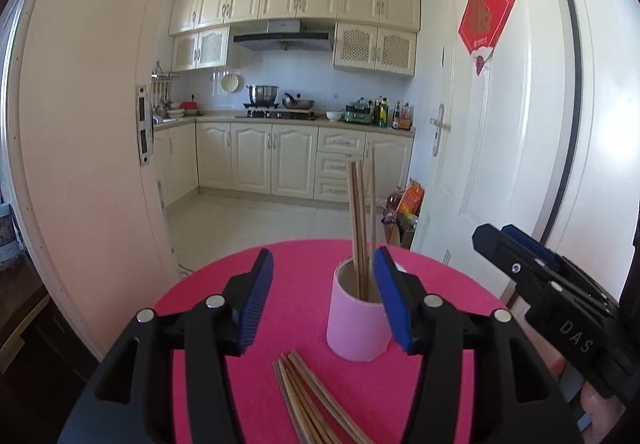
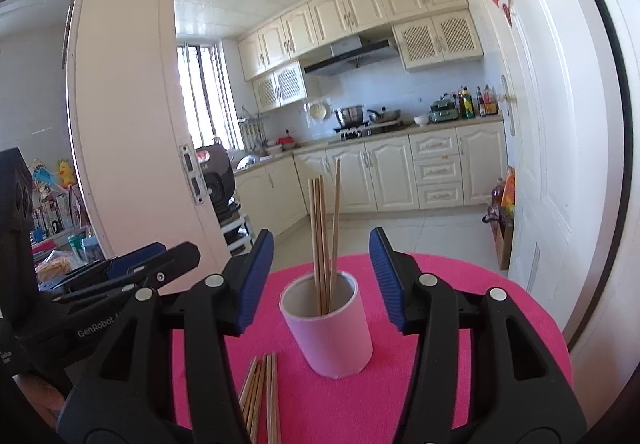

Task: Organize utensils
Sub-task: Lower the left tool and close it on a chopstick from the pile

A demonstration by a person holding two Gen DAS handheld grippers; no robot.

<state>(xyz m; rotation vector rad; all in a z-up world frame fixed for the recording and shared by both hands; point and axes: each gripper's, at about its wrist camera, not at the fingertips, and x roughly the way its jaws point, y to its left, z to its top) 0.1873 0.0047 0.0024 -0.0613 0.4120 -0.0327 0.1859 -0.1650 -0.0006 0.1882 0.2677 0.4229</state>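
Both my claws are released and grasp nothing: left gripper [image 1: 324, 296], right gripper [image 2: 322, 280]. The pink cylindrical cup [image 2: 330, 332] on the pink round table [image 2: 448, 364] holds upright wooden chopsticks [image 2: 322, 228]; loose wooden chopsticks [image 1: 308, 400] lie nearer.

The pink cup [image 2: 330, 328] is standing upright near the middle of the pink round table [image 2: 500, 308], and the chopsticks standing in it [image 2: 322, 236] are rising well above its rim, blocking any level pass over the cup. A loose bundle of chopsticks [image 2: 260, 392] is lying on the mat in front of the cup, apart from it. The left gripper [image 1: 324, 292] and right gripper [image 2: 322, 280] are both gaping with nothing between their pads. Bare mat is lying open to either side of the cup.
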